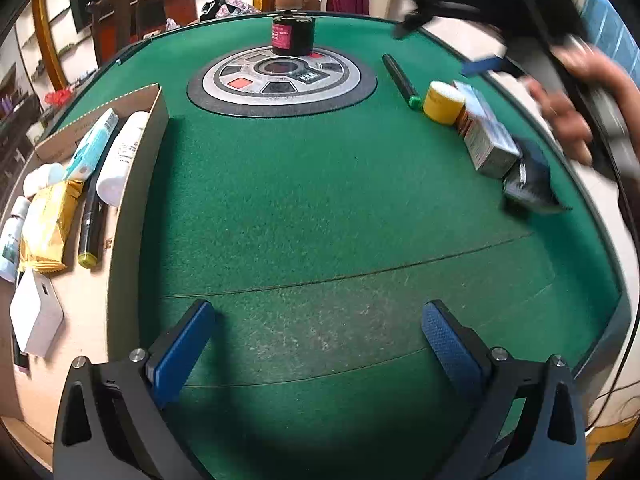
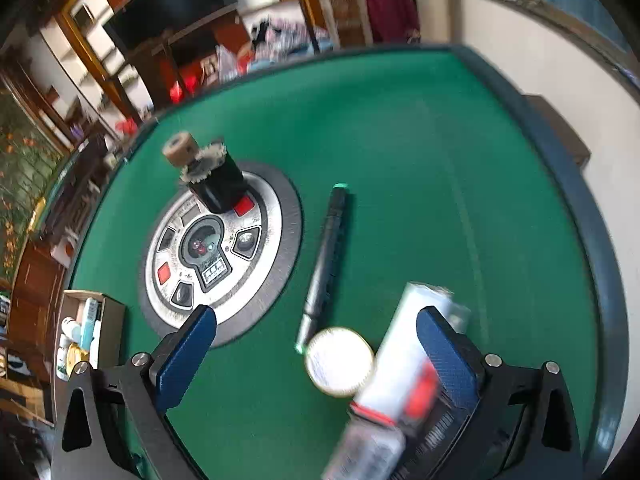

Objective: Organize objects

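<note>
In the left wrist view, an open cardboard box of tubes sits at frame left; a black marker pen, yellow-capped jar and small carton line the right; a round silver control panel lies top centre, bearing a black canister.

Green felt tabletop w/ dark teal rim. Round silver-grey centre panel, black outer ring, red & dark buttons. Black cylinder jar w/ pink-red label. Black marker pen w/ green cap. Yellow round pot, whitish lid. Grey-silver carton w/ blue-white print. Brown cardboard box: white tube, pale blue pack, yellow wrapper. Gripper pads blue, fine textured; frames black.
</note>
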`<state>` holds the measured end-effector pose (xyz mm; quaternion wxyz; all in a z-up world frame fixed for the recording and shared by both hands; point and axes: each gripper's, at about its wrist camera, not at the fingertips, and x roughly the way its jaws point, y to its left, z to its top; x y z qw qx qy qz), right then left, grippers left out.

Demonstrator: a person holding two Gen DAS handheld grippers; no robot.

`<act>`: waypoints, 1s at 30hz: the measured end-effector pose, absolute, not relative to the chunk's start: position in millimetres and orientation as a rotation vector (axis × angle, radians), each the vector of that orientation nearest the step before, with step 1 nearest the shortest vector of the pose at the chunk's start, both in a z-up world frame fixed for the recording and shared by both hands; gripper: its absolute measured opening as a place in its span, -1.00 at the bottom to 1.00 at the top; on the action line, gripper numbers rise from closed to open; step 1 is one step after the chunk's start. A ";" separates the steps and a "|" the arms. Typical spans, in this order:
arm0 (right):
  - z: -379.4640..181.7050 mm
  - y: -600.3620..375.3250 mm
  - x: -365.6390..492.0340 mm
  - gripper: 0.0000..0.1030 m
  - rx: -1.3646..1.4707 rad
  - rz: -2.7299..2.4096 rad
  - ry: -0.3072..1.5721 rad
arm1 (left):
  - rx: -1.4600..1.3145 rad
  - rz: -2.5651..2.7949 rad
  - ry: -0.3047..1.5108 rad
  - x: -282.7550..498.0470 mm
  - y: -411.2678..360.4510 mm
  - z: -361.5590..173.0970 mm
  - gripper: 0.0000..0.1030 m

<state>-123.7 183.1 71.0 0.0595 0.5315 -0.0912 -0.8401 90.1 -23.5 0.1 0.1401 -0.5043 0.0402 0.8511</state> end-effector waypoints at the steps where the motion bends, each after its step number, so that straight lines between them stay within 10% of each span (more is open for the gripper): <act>1: 66.2 179.3 -131.4 0.94 1.644 -2.535 -0.261 | -1.454 2.462 0.145 91.5 -22.4 -1.1 0.99; 5: 43.1 168.5 -161.7 0.71 1.774 -2.487 -0.243 | -1.448 2.467 0.202 96.1 -18.5 -2.9 0.99; 12: 30.7 142.9 -172.5 -0.63 1.808 -2.491 -0.077 | -1.428 2.466 0.219 98.6 -18.0 -2.8 1.00; 30: 49.8 78.9 -20.2 -0.63 1.716 -2.090 -0.065 | -1.369 2.403 -0.166 117.5 -51.6 15.9 0.99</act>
